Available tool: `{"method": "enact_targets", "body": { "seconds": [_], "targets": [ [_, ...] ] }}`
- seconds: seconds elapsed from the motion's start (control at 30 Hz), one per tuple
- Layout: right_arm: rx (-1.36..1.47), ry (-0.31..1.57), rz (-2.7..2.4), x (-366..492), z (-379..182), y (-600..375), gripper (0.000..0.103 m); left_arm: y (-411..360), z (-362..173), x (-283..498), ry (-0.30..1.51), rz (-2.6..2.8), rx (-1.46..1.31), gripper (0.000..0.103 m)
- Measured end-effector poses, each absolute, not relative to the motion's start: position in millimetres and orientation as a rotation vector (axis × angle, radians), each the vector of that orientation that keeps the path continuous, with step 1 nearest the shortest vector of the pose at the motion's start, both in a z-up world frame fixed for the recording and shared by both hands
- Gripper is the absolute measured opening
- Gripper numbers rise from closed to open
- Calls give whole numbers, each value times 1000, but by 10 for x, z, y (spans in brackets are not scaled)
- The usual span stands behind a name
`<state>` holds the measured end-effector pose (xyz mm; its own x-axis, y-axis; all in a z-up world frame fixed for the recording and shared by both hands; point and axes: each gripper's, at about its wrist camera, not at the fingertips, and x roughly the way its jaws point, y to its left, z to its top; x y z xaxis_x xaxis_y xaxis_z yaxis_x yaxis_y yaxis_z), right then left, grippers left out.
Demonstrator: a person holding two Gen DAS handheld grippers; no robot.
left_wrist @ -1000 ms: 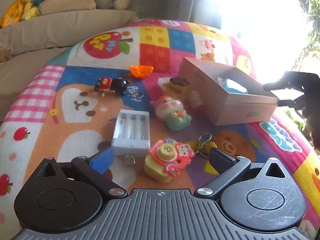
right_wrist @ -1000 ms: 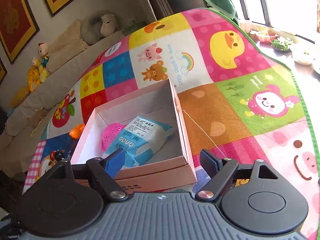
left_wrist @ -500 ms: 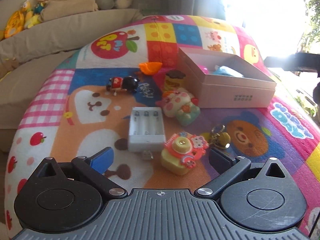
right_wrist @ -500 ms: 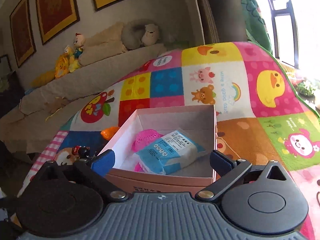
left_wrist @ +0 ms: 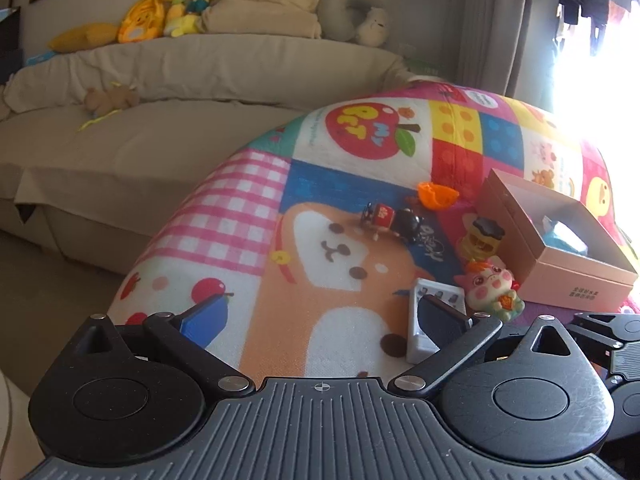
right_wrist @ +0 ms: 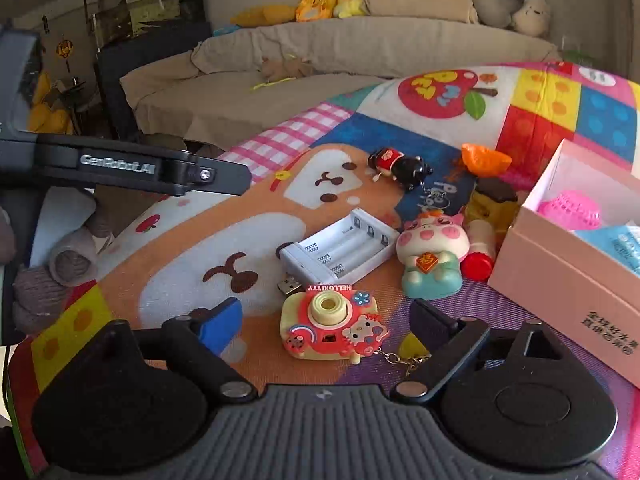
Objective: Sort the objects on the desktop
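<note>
My right gripper point(right_wrist: 326, 324) is open and empty, its fingers on either side of a Hello Kitty toy camera point(right_wrist: 330, 326) with a keychain. Beyond it lie a white battery charger point(right_wrist: 340, 248), a pig figurine point(right_wrist: 434, 252), a black and red toy figure point(right_wrist: 400, 166) and an orange piece point(right_wrist: 486, 159). A pink box point(right_wrist: 568, 268) at right holds a pink item point(right_wrist: 570, 208) and a blue packet point(right_wrist: 616, 242). My left gripper point(left_wrist: 320, 316) is open and empty above the mat's left part, with the charger point(left_wrist: 424, 320) by its right finger. The box point(left_wrist: 560, 240) is at right.
The objects lie on a colourful cartoon play mat point(right_wrist: 248, 216). A beige sofa point(left_wrist: 160, 92) with plush toys point(left_wrist: 176, 4) runs behind it. A yellow jar-like toy point(right_wrist: 490, 204) and a red-capped tube point(right_wrist: 478, 252) lie against the box. My left gripper's body point(right_wrist: 120, 164) shows at the left of the right wrist view.
My left gripper has swung left and back, so the toys now sit at its right. My right gripper has left the box and moved left and down over the toy camera.
</note>
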<state>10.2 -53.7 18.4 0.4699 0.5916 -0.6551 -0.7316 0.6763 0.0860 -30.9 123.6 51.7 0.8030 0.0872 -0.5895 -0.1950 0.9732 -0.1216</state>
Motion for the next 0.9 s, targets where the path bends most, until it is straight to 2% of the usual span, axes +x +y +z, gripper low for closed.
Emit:
{"method": "enact_targets", "body": {
  "seconds": [0.03,0.13,0.5,0.53,0.6,0.63,0.73,0.9],
  "targets": [
    [-217,733,814,151,141,-517,76,1225,495,-310,628,147,-182,103],
    [-214,746,815,156,131,-568,60,1174,428,-295,647,125,-182,103],
    [-206,744,486,-106,176,-1741,60,560,187,-38,741,-111,-81,103],
    [-196,746,457,-113,172,-1827,61,482,161,0,750,-127,-78,103],
    [-152,755,410,-131,161,-2022,68,351,152,39,760,-175,-101,103],
    [-136,755,394,-150,158,-2084,76,300,165,33,765,-230,-127,103],
    [-103,745,356,-194,120,-2202,84,157,231,-47,774,-471,-208,103],
    [-72,753,364,-226,64,-2183,98,62,301,-65,712,-300,-1,103]
  ]
}}
